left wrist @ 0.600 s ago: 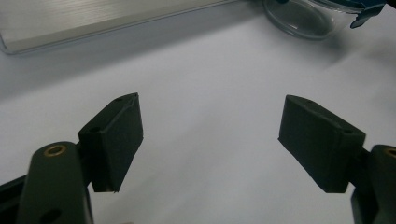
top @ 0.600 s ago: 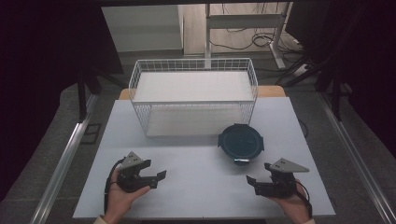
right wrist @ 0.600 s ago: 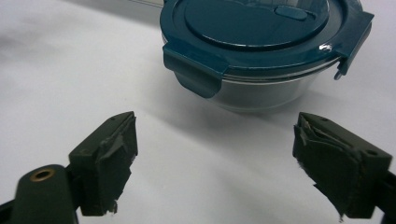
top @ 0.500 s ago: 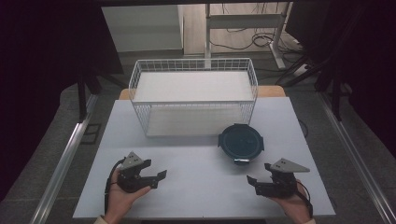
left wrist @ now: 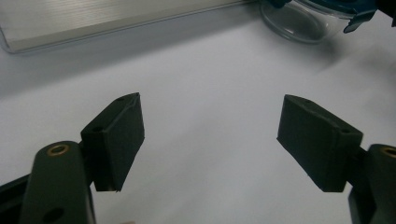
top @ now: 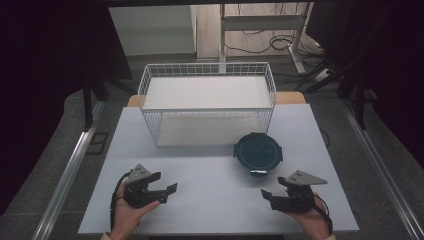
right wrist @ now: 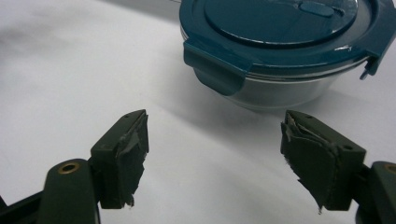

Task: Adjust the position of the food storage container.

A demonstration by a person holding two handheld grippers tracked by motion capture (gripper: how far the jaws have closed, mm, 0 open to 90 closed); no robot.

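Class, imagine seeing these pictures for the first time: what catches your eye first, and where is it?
The round glass container with a teal lid stands out, right of centre on the white table, just before the white wire basket. Nearer, the left gripper and right gripper rest open.

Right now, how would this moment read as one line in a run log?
left gripper: open, empty | right gripper: open, empty | round glass container with teal clip-on lid: closed, on white table | white wire basket: empty

the container (left wrist: pixel 317 18) is cut off by the top edge in the left gripper view.
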